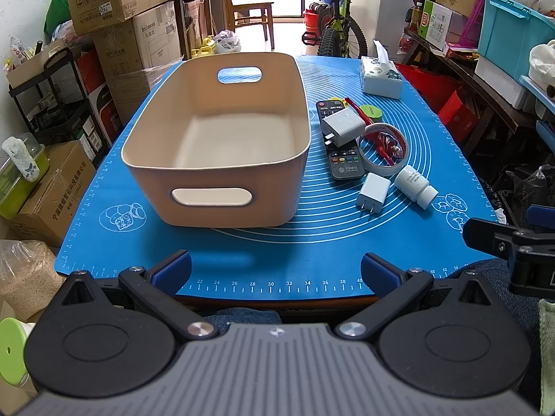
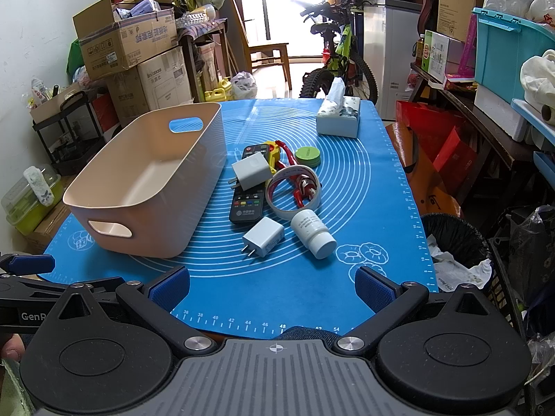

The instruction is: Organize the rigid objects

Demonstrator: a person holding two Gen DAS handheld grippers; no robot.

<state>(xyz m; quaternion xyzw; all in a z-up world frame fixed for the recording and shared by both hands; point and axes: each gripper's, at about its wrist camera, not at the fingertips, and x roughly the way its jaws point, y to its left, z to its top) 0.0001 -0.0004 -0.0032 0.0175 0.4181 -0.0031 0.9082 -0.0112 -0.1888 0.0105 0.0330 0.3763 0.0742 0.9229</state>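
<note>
An empty beige bin [image 1: 222, 111] [image 2: 166, 159] stands on the blue mat [image 1: 312, 249] [image 2: 364, 159]. To its right lie a black remote [image 1: 347, 164] [image 2: 246, 204], a large white charger [image 1: 342, 127] [image 2: 251, 171] on top of it, a small white charger [image 1: 372, 191] [image 2: 263, 237], a white pill bottle [image 1: 415, 187] [image 2: 312, 230], a tape ring [image 1: 381, 149] [image 2: 295, 192] around red pliers [image 2: 300, 187] and a green round tin [image 1: 370, 111] [image 2: 308, 156]. My left gripper [image 1: 275, 268] is open and empty at the mat's near edge. My right gripper [image 2: 272, 286] is open and empty, near the small charger.
A tissue box [image 1: 380, 76] [image 2: 338, 118] sits at the mat's far right. Stacked cartons [image 1: 138, 34] stand to the left, shelves with a teal bin [image 2: 503, 45] to the right, a bicycle [image 2: 333, 55] behind. A black waste basket [image 2: 454, 242] is beside the table.
</note>
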